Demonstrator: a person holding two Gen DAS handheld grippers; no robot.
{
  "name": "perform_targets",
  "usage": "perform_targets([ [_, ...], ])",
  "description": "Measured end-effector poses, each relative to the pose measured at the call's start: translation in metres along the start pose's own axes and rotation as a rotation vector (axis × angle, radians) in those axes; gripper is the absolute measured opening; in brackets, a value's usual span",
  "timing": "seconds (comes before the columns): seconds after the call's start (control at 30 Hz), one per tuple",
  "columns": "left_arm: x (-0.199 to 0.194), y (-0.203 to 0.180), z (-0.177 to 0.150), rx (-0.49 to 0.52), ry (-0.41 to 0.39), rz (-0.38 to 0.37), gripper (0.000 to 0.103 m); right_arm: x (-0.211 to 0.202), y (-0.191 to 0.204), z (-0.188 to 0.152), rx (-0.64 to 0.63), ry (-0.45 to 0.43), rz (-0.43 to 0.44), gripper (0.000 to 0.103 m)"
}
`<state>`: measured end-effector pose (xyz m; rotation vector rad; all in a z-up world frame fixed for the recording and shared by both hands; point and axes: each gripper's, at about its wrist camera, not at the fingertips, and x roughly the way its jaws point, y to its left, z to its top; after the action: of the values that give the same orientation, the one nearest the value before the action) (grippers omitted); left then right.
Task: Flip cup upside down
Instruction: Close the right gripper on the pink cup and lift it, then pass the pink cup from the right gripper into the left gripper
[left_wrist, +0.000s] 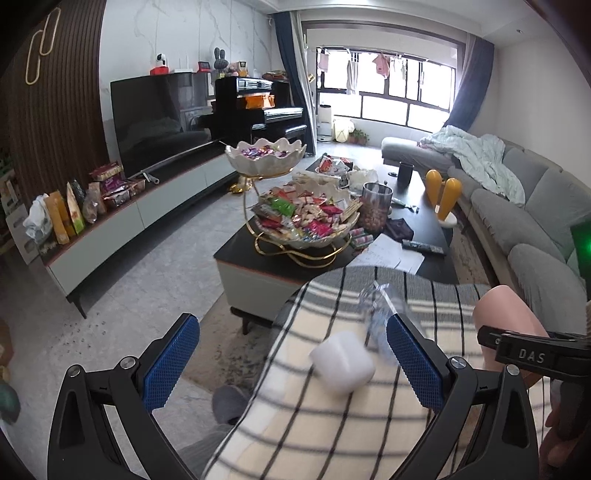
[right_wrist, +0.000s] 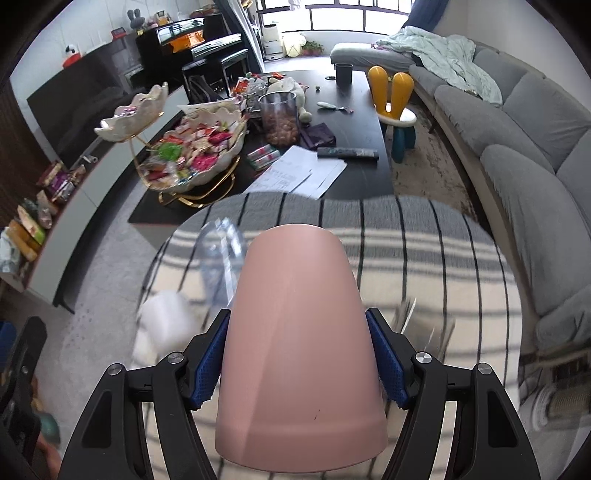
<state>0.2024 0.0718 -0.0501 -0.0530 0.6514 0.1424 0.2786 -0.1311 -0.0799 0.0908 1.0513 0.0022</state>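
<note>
A pink cup (right_wrist: 299, 343) fills the middle of the right wrist view. My right gripper (right_wrist: 298, 362) is shut on it, blue pads on both sides, with the cup's closed base pointing away from the camera over the striped cloth (right_wrist: 424, 258). The cup also shows at the right edge of the left wrist view (left_wrist: 506, 317). My left gripper (left_wrist: 291, 362) is open and empty above the cloth, to the left of the cup.
A white box (left_wrist: 343, 363) and a clear plastic bottle (left_wrist: 376, 314) lie on the striped cloth. Beyond stands a dark coffee table (left_wrist: 417, 266) with a tiered candy bowl (left_wrist: 306, 218), a jar, papers and a remote. A grey sofa (right_wrist: 517, 129) runs along the right.
</note>
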Motion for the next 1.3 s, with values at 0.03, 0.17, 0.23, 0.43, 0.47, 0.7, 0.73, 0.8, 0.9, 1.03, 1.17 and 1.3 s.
perform_targets([
  [0.03, -0.006, 0.004, -0.005, 0.004, 0.0, 0.002, 0.103, -0.006, 0.002, -0.009, 0.003, 0.001, 0.004, 0.071],
  [0.17, -0.031, 0.023, -0.029, 0.014, 0.015, -0.011, 0.103, -0.022, 0.012, -0.052, 0.011, 0.006, 0.013, 0.071],
  [0.23, -0.042, 0.033, -0.044, 0.017, 0.027, -0.019, 0.103, -0.027, 0.017, -0.078, 0.022, 0.011, 0.022, 0.071],
  [0.43, -0.065, 0.056, -0.085, 0.021, 0.051, -0.041, 0.103, -0.026, 0.028, -0.148, 0.074, -0.031, 0.002, 0.071],
  [0.47, -0.067, 0.058, -0.09, 0.023, 0.054, -0.043, 0.103, -0.024, 0.031, -0.157, 0.077, -0.037, -0.002, 0.071],
  [0.7, -0.072, 0.067, -0.122, 0.042, 0.091, -0.043, 0.103, -0.001, 0.042, -0.197, 0.107, -0.004, -0.022, 0.071],
  [0.73, -0.072, 0.067, -0.125, 0.042, 0.1, -0.046, 0.103, 0.002, 0.042, -0.2, 0.11, 0.007, -0.023, 0.071],
  [0.8, -0.071, 0.067, -0.128, 0.047, 0.106, -0.049, 0.103, 0.007, 0.044, -0.205, 0.107, 0.015, -0.032, 0.071],
  [0.9, -0.069, 0.065, -0.131, 0.058, 0.11, -0.054, 0.103, 0.014, 0.047, -0.209, 0.095, 0.023, -0.04, 0.071],
  [1.03, -0.065, 0.063, -0.133, 0.058, 0.123, -0.063, 0.103, 0.019, 0.048, -0.213, 0.092, 0.031, -0.037, 0.071],
  [1.17, -0.064, 0.064, -0.133, 0.052, 0.134, -0.063, 0.103, 0.018, 0.047, -0.213, 0.097, 0.022, -0.033, 0.086],
  [1.3, -0.07, 0.063, -0.131, 0.051, 0.136, -0.067, 0.103, 0.011, 0.044, -0.211, 0.108, 0.012, -0.025, 0.089],
])
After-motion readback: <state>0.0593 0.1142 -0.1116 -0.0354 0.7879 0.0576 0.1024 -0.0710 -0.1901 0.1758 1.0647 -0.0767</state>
